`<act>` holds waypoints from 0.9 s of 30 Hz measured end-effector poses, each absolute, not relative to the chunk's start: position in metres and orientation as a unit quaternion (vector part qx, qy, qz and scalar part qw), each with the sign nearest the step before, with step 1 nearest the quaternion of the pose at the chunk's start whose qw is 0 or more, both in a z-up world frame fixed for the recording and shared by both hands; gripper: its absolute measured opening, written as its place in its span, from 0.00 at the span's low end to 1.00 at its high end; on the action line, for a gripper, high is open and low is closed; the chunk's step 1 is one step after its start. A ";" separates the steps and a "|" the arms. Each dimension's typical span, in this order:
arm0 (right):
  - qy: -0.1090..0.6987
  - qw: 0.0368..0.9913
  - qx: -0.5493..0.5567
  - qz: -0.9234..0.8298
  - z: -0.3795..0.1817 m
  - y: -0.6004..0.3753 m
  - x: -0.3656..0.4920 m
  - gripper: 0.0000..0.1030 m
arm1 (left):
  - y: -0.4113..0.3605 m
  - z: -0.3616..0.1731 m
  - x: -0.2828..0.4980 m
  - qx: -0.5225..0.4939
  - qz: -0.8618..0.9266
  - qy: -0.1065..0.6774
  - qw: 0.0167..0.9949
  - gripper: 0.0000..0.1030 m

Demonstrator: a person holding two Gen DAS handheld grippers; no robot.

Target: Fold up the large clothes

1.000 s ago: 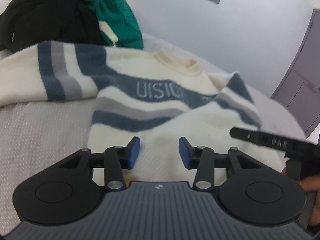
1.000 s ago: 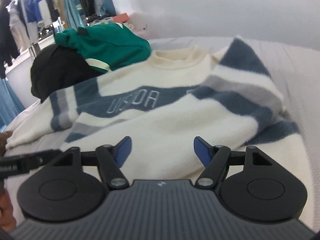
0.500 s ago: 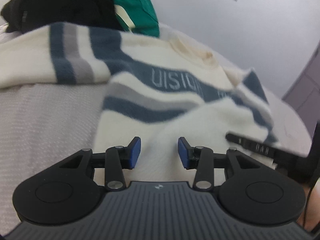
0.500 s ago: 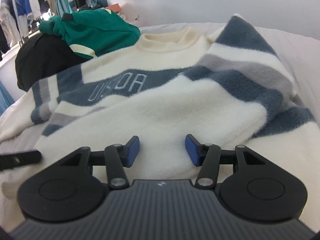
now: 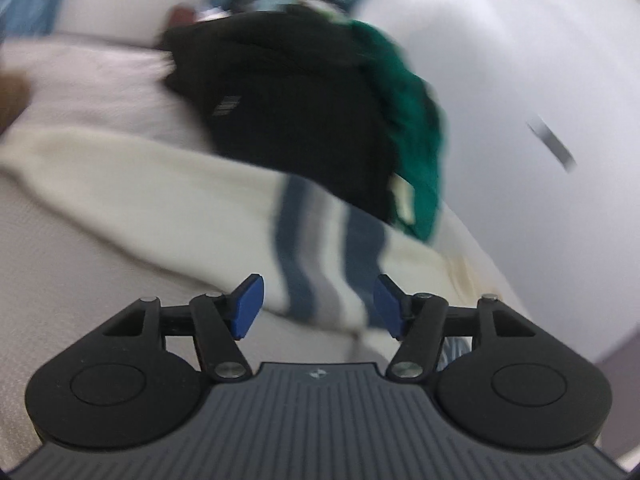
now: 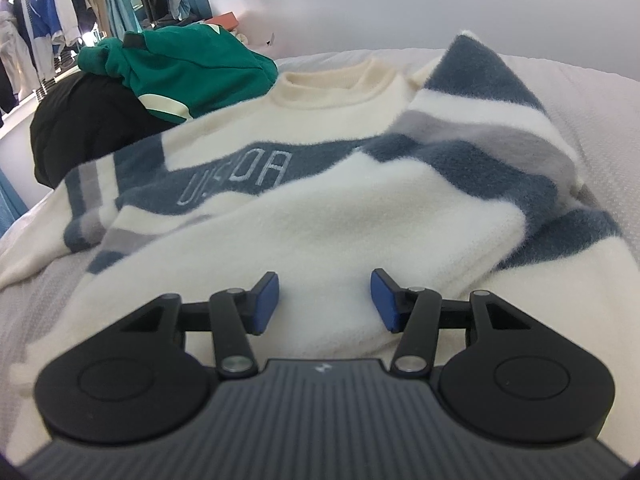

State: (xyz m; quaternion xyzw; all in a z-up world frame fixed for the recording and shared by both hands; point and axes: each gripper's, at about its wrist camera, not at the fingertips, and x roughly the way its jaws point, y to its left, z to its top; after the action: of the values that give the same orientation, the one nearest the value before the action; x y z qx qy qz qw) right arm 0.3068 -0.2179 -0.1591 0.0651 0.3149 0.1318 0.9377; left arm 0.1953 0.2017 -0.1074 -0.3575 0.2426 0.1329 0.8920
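A cream sweater [image 6: 320, 232] with blue and grey stripes and lettering lies front up on the bed. One sleeve [image 6: 480, 136] is folded over its body. My right gripper [image 6: 324, 300] hovers low over the cream hem area, jaws apart, pads pressing on nothing. In the blurred left wrist view the other sleeve [image 5: 160, 200] stretches out to the left, its striped part just beyond my left gripper [image 5: 318, 304]. That gripper's jaws are opening and nothing is gripped between them.
A black garment [image 5: 300, 112] and a green one [image 5: 412, 120] are piled at the sweater's far side, also the green one [image 6: 192, 68] in the right view. A pale textured bed cover [image 6: 592, 112] lies under everything. Hanging clothes [image 6: 48, 28] stand at the far left.
The left gripper has swung left and rolled, from the sweater's body to the outstretched sleeve, and its jaws have widened. The right gripper's jaws have narrowed and it has dropped slightly closer to the sweater.
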 end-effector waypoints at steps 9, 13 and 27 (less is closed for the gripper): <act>0.315 0.938 0.070 0.130 -0.160 -0.217 0.308 0.51 | 0.307 -0.166 0.182 -0.556 0.233 0.233 0.763 0.64; 0.314 0.938 0.069 0.129 -0.160 -0.216 0.308 0.51 | 0.336 -0.187 0.170 -0.597 0.273 0.209 0.725 0.64; 0.305 0.943 0.051 0.124 -0.161 -0.212 0.306 0.52 | 0.392 -0.214 0.177 -0.603 0.304 0.142 0.724 0.47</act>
State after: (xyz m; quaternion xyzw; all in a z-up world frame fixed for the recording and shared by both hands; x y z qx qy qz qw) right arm 0.3057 -0.2120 -0.1614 0.0512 0.3051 0.1237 0.9429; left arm 0.1775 0.3922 -0.2142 -0.6029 0.1424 0.3041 0.7237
